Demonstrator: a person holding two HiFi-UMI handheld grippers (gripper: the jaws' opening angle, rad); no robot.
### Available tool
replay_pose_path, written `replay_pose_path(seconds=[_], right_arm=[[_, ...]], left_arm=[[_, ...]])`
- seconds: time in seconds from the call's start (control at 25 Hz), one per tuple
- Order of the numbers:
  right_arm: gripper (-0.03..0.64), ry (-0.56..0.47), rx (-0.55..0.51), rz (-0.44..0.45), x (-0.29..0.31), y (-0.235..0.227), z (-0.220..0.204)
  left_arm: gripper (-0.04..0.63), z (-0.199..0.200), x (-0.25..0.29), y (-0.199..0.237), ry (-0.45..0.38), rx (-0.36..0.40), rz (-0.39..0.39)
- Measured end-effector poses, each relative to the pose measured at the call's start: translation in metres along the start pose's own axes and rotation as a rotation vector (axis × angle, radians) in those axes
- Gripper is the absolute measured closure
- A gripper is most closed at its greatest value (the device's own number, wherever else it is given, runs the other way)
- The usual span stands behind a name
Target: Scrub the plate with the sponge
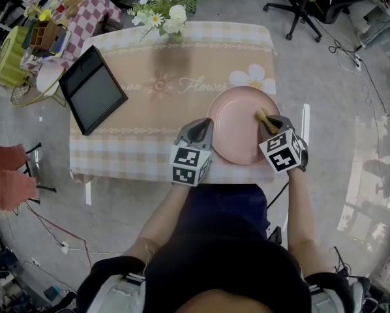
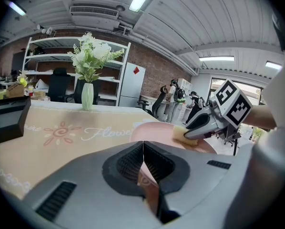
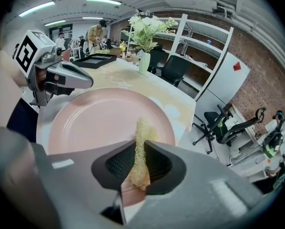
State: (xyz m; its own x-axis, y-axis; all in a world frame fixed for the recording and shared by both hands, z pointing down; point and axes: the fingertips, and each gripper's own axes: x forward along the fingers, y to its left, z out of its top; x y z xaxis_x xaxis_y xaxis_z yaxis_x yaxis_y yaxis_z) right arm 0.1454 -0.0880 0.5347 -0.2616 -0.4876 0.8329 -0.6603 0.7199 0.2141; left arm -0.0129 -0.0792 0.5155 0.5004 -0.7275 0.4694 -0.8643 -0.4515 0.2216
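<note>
The right gripper's (image 3: pixel 141 149) two fingers are pinched on a yellow sponge (image 3: pixel 141 128), squeezing it thin. The sponge's long axis runs out along the jaws, pointing far and left over the right part of the pink plate (image 3: pixel 95 118), with its lower edge on the plate's face.

The left gripper (image 2: pixel 143 144) is clamped on the plate's left rim, jaws closed with the pink edge between them.

The plate lies at the near right corner of the flowered tablecloth (image 1: pixel 156 109), its near rim close to the table's edge. Bare cloth lies to its left and far side, up to a black tray (image 1: pixel 92 91) and a vase of white flowers (image 2: pixel 87 95).

Both forearms reach forward from the body.
</note>
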Motion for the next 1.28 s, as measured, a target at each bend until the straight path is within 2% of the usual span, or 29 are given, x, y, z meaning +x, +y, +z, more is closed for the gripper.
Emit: replay_pose_path(seconds=[1.28], right_arm=[[0.568,0.012,-0.005,0.154,-0.022,0.054,-0.02]], left_arm=[[0.584,-0.002,-0.008,-0.008,-0.008,0.013,-0.004]])
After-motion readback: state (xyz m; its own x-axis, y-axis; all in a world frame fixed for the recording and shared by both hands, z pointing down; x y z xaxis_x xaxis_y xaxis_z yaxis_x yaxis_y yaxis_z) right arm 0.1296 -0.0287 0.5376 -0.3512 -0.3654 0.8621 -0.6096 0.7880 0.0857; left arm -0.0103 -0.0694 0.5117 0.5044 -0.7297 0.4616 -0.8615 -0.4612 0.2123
